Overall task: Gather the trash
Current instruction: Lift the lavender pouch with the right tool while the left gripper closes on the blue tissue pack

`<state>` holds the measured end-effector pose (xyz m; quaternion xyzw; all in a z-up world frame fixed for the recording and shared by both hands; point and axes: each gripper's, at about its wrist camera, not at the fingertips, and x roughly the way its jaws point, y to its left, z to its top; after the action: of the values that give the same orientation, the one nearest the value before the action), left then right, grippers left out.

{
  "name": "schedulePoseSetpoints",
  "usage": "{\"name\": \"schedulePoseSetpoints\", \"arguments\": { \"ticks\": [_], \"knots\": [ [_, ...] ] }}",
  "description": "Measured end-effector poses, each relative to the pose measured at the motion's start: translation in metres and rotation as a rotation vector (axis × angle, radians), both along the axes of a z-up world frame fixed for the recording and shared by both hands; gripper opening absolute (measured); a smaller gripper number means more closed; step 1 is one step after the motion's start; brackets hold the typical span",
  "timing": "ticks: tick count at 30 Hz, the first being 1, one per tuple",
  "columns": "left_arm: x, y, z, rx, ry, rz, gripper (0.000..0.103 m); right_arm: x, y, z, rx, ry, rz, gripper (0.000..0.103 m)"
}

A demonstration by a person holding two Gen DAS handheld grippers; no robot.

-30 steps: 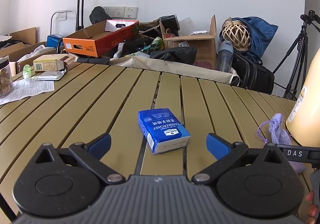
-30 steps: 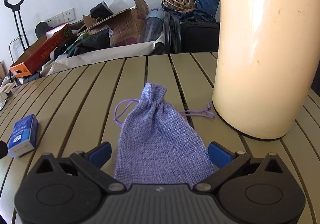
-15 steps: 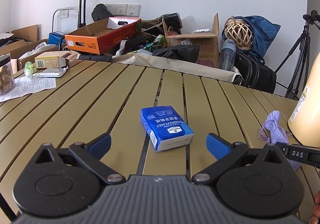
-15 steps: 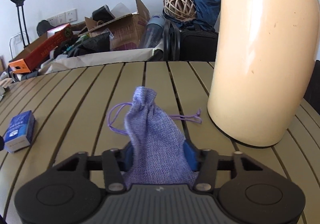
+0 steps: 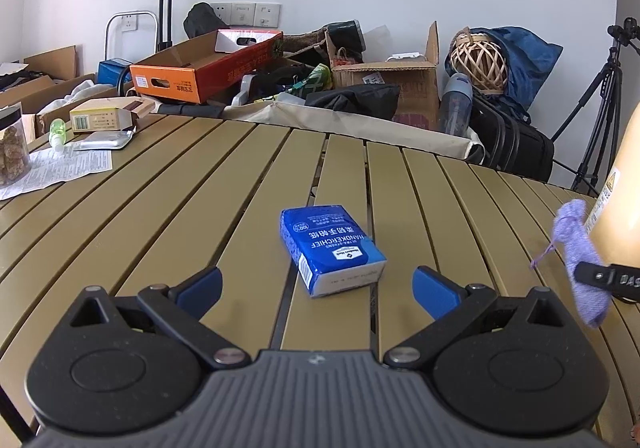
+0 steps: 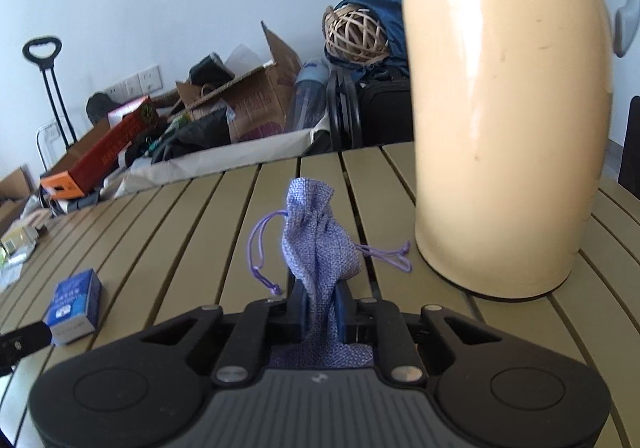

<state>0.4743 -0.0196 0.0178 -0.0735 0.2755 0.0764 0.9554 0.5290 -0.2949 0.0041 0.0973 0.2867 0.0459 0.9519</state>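
Observation:
My right gripper (image 6: 320,308) is shut on a small purple drawstring pouch (image 6: 318,236) and holds it lifted off the slatted table (image 6: 192,232). The pouch also shows in the left wrist view (image 5: 580,264), hanging from the right gripper at the right edge. A blue tissue pack (image 5: 332,248) lies on the table between and just ahead of the fingertips of my open, empty left gripper (image 5: 318,284). The pack also shows in the right wrist view (image 6: 74,300).
A tall cream jug (image 6: 504,127) stands on the table close to the right of the pouch. Papers, a small box and a jar (image 5: 12,151) sit at the table's far left. Boxes, bags and a tripod (image 5: 604,95) crowd the floor beyond.
My right gripper closed fully on the purple pouch and raised it off the table. The left gripper stayed open and moved slightly nearer the tissue pack.

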Motion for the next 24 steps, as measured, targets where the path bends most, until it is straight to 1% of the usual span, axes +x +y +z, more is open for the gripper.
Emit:
{"name": "schedulePoseSetpoints", "arguments": {
  "ticks": [8, 15, 18, 24],
  "knots": [
    [0.016, -0.021, 0.007, 0.047, 0.027, 0.022, 0.103, -0.008, -0.027, 0.012, 0.051, -0.051, -0.041, 0.013],
    [0.053, -0.036, 0.004, 0.116, 0.087, 0.077, 0.103, -0.012, -0.037, 0.016, 0.085, -0.076, -0.055, 0.013],
    [0.070, -0.035, -0.003, 0.097, 0.145, 0.108, 0.103, -0.013, -0.041, 0.016, 0.099, -0.080, -0.058, 0.013],
    [0.085, -0.025, -0.013, 0.061, 0.185, 0.163, 0.103, -0.014, -0.043, 0.015, 0.103, -0.077, -0.059, 0.013]
  ]
}}
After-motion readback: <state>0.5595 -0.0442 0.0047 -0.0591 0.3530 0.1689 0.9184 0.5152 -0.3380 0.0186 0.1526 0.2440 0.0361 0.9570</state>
